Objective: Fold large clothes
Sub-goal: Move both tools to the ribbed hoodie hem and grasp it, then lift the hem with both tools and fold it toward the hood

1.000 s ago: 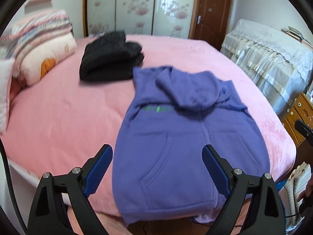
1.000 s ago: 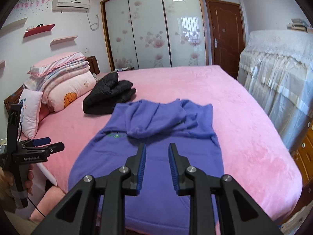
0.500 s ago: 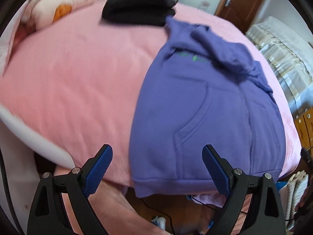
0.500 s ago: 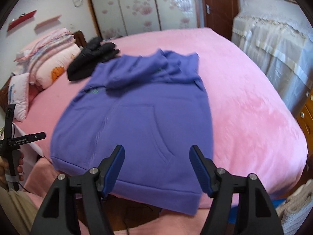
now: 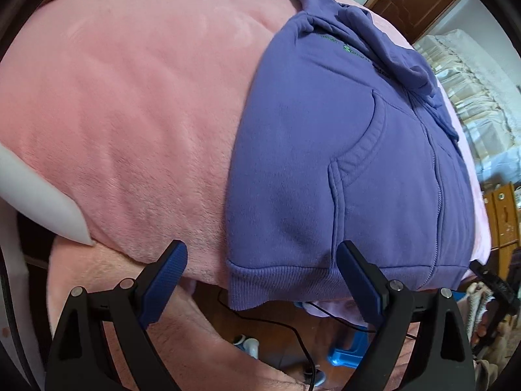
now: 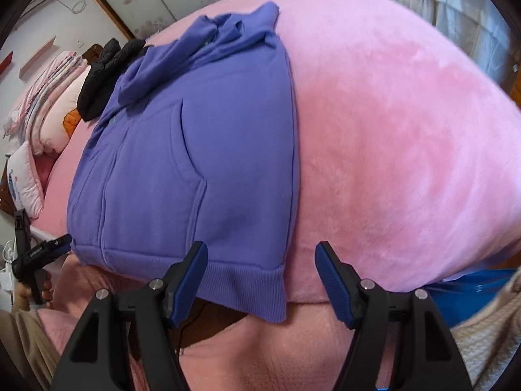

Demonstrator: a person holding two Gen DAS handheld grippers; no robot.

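Note:
A purple zip hoodie [image 5: 325, 130] lies flat on the pink bed [image 5: 130, 97], hood at the far end, ribbed hem hanging over the near edge. My left gripper [image 5: 262, 251] stands wide open just above the hem's left corner, pads clear of the cloth. In the right wrist view the hoodie [image 6: 195, 146] shows its right hem corner between the fingers of my right gripper [image 6: 260, 249]. Its jaws are closing slightly but stay wide apart, not pressing the fabric. The left gripper [image 6: 42, 251] appears at that view's left edge, held by a hand.
A black folded garment [image 6: 107, 75] lies beyond the hood, by stacked pillows [image 6: 49, 114]. Below the bed edge are a cable [image 5: 276, 319], a blue stool [image 5: 348, 348] and a blue bin [image 6: 472, 293]. A wooden dresser [image 5: 501, 215] stands at the right.
Both grippers have dropped and tilted down towards the hoodie's near hem. The right gripper has gone from nearly shut to wide apart. The hoodie has not moved.

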